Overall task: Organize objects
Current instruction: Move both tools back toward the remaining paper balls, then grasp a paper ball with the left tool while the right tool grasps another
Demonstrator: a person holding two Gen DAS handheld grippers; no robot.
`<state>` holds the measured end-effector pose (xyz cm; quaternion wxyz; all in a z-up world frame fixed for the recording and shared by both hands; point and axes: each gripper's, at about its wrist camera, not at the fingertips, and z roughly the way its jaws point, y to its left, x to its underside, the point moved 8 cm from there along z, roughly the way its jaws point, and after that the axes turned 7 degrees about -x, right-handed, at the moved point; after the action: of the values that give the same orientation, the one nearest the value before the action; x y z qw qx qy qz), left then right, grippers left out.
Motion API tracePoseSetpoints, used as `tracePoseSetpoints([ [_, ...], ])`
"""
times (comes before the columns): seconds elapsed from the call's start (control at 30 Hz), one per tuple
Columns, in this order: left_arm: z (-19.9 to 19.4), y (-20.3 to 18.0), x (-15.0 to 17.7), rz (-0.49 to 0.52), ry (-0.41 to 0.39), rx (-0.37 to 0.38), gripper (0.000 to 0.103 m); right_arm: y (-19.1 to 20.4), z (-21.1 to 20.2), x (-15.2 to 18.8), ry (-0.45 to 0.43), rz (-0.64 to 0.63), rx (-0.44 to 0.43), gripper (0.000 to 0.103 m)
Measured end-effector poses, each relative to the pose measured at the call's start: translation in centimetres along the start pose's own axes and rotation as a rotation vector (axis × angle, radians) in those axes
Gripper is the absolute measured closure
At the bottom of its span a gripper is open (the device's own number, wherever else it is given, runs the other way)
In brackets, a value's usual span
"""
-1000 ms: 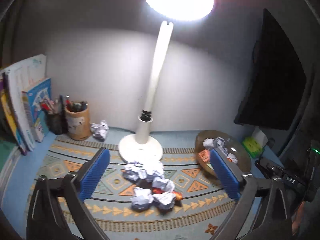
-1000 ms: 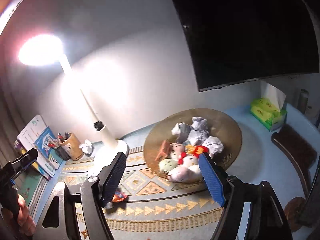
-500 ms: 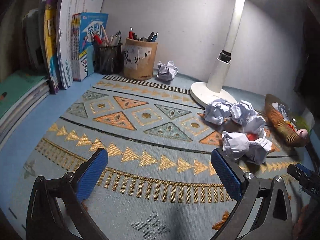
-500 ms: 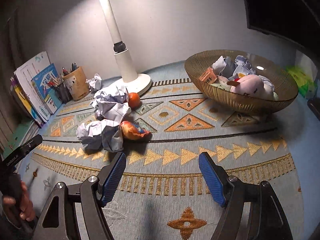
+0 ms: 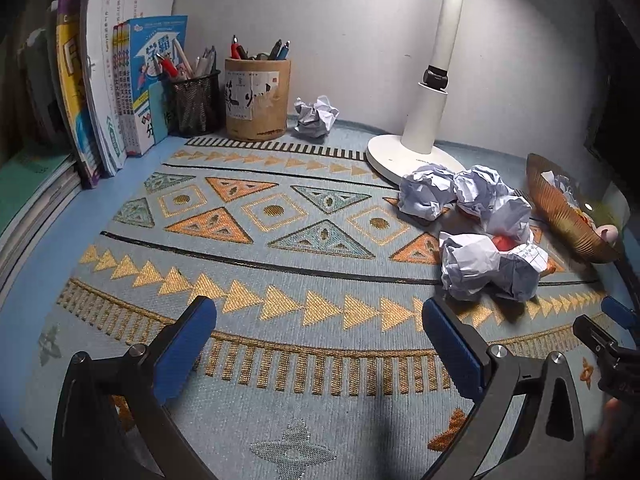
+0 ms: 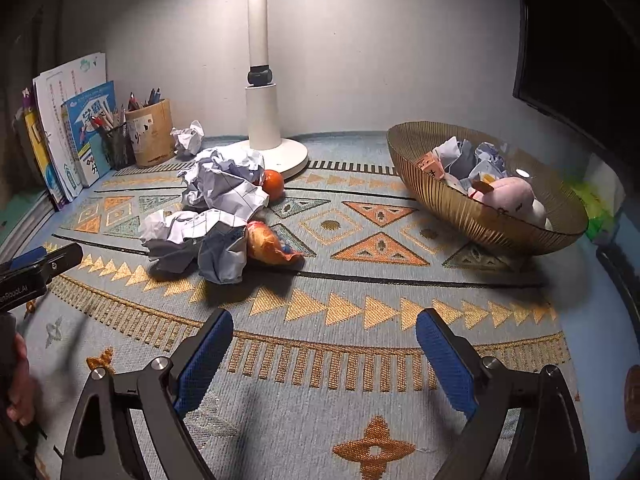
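A heap of crumpled paper balls (image 5: 476,216) lies on the patterned mat (image 5: 280,264), ahead and to the right of my left gripper (image 5: 318,316), which is open and empty just above the mat. In the right wrist view the same paper heap (image 6: 224,196) sits ahead to the left, with an orange (image 6: 274,183) and an orange snack packet (image 6: 268,244) against it. My right gripper (image 6: 325,322) hangs low over the mat, its jaws opening with nothing between them. A ribbed gold bowl (image 6: 460,216) at the right holds paper balls, a small card and a pink plush (image 6: 510,196).
One more paper ball (image 5: 316,116) lies by the wall beside a wooden pen cup (image 5: 256,100) and a mesh pen holder (image 5: 196,104). Books (image 5: 120,80) stand at the far left. The lamp base (image 5: 400,152) is behind the heap. A dark monitor (image 6: 580,60) and a green tissue pack (image 6: 596,208) are at the right.
Both grippers have dropped from high above the desk to just over the mat and tilted downward, then nearly stopped. The right gripper's jaws stand a little wider than before.
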<state>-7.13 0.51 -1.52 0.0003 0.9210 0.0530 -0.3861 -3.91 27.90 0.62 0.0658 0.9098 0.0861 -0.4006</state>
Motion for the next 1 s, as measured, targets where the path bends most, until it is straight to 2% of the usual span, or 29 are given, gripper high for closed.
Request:
tracePoseSetpoints([
  [0.07,-0.1,0.3,-1.4,-0.029,0.015,0.046,0.001,0.1,0.4,0.0,0.027,0.006,-0.028,0.011],
  [0.13,-0.3,0.4,-4.0,-0.037,0.004,0.083,0.001,0.7,0.7,-0.3,0.086,0.057,-0.135,0.011],
  [0.2,-0.4,0.3,-7.4,-0.02,-0.039,0.085,0.001,1.5,0.6,-1.9,0.122,0.097,-0.233,0.011],
  [0.3,1.0,-0.4,-12.1,0.022,-0.097,0.084,0.001,2.9,0.3,-6.3,0.099,0.057,-0.255,0.011],
  [0.37,3.4,-0.9,-14.5,0.037,-0.107,0.076,0.001,4.2,0.7,-9.2,0.066,0.029,-0.289,0.011],
  [0.43,6.3,-1.3,-16.5,0.026,-0.105,0.071,0.001,5.1,2.1,-11.4,0.05,0.0,-0.273,0.011],
  [0.5,9.7,-1.7,-18.0,0.009,-0.078,0.067,0.001,5.8,4.1,-12.9,0.051,-0.025,-0.267,0.011],
  [0.63,16.0,-2.4,-19.3,-0.006,-0.02,0.04,0.001,6.5,8.2,-14.1,0.092,-0.049,-0.311,0.011],
  [0.73,19.3,-2.8,-19.6,0.003,0.014,0.007,0.001,6.6,10.6,-14.0,0.129,-0.089,-0.315,0.011],
  [0.8,20.5,-3.2,-19.6,-0.001,0.027,0.015,0.002,6.9,11.7,-13.8,0.148,-0.11,-0.325,0.011],
  [0.83,20.8,-3.5,-19.6,0.005,0.031,0.019,0.008,7.0,12.1,-13.8,0.155,-0.12,-0.323,0.011],
  [0.87,21.1,-3.7,-19.5,0.016,0.038,0.019,0.014,7.1,12.6,-13.5,0.169,-0.127,-0.32,0.019],
  [0.9,21.4,-4.0,-19.3,0.024,0.051,0.024,0.03,7.3,13.0,-13.2,0.187,-0.133,-0.324,0.036],
  [0.93,21.7,-4.1,-19.1,0.027,0.065,0.023,0.046,7.3,13.4,-12.7,0.21,-0.135,-0.325,0.038],
  [0.97,21.8,-4.3,-19.0,0.034,0.07,0.026,0.056,7.3,13.7,-12.4,0.218,-0.139,-0.312,0.044],
  [1.0,21.7,-4.5,-19.0,0.046,0.061,0.031,0.058,7.1,13.6,-12.3,0.204,-0.144,-0.301,0.05],
])
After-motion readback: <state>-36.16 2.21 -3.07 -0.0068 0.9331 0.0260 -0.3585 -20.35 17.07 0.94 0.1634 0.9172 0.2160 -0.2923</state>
